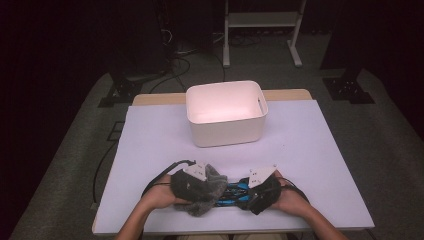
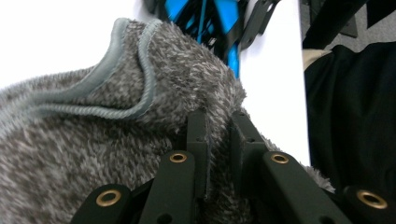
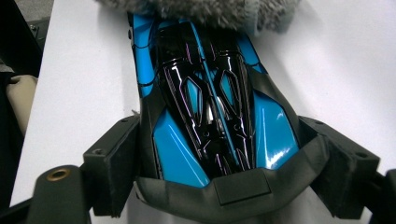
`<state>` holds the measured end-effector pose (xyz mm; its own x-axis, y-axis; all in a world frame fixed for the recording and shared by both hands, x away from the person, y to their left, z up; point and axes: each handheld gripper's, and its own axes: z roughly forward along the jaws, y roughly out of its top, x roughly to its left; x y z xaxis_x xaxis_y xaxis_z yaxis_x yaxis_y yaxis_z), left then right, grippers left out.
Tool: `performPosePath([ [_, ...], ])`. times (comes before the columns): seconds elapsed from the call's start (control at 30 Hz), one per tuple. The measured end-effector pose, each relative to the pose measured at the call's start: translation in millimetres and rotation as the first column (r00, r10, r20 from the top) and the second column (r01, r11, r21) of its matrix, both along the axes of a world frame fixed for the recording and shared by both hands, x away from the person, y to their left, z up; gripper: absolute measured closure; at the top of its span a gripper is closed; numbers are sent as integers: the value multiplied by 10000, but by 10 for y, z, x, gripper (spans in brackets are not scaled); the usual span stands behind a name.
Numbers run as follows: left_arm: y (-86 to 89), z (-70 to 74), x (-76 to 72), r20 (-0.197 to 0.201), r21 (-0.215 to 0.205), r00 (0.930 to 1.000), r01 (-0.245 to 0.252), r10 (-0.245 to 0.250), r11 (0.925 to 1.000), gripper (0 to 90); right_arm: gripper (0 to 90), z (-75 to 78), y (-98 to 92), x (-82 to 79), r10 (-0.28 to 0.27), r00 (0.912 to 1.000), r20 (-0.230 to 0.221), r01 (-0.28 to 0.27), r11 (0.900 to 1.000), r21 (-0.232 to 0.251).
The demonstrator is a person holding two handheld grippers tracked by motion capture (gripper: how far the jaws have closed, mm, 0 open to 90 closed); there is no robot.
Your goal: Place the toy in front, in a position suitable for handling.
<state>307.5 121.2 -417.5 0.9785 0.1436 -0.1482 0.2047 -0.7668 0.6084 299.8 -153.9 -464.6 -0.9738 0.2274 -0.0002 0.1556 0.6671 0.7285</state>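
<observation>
A grey fluffy cloth lies bunched at the table's front edge, and my left gripper is shut on it. In the left gripper view both jaws pinch a fold of the cloth at the left gripper's tips. A blue and black toy car lies between the two hands, with one end under the cloth. My right gripper is shut on the car's other end. In the right gripper view the car sits between the right gripper's jaws, and the cloth covers its far end.
A white plastic bin stands at the middle back of the white table, with nothing seen inside. Beyond the table are dark floor, cables and a white frame. A person's hands and forearms come in from the bottom edge.
</observation>
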Motion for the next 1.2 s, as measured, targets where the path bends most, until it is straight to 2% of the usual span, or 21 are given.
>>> performPosePath([
  [0.17, 184, -40, 55, -77, 108, 9981, -611, 612, 9981, 799, 182, -4, -4, 7, 55, 10000, 14, -55, 10000, 33],
  [0.3, 182, -31, 83, -138, -60, 9976, -676, 676, 9977, 798, 182, -4, -3, 4, 30, 10000, 29, -30, 10000, 21],
  [0.43, 21, 22, 85, -96, -205, 9995, -309, 307, 9993, 798, 182, -1, 2, -1, -46, 10000, -33, 46, 10000, 13],
  [0.5, -100, 56, 96, 3, -149, 10000, -57, 57, 9999, 798, 182, -3, 1, -3, -59, 10000, -34, 59, 10000, 34],
  [0.67, -406, 104, 127, 56, -320, 9990, 454, -453, 9985, 797, 181, -3, 3, -7, -123, 9999, -63, 123, 9999, 49],
  [0.73, -472, 103, 134, 106, -194, 9981, 617, -615, 9979, 797, 180, -2, 3, -8, -138, 9999, -96, 139, 9999, 53],
  [0.8, -451, 99, 139, 61, -236, 9985, 553, -552, 9982, 798, 178, -2, 4, -6, -153, 9998, -94, 154, 9999, 52],
  [0.97, -326, 58, 142, -198, -309, 9995, 223, -229, 9993, 797, 172, 35, 26, -7, -168, 9998, -104, 164, 9992, -356],
  [1.03, -277, 47, 139, -186, -371, 9997, 150, -157, 9992, 796, 167, 53, 6, -5, -132, 9998, -135, 124, 9984, -545],
  [1.2, -258, 30, 129, -227, -490, 9997, 67, -78, 9988, 795, 168, 116, -72, -13, -307, 9991, -295, 291, 9981, -545],
])
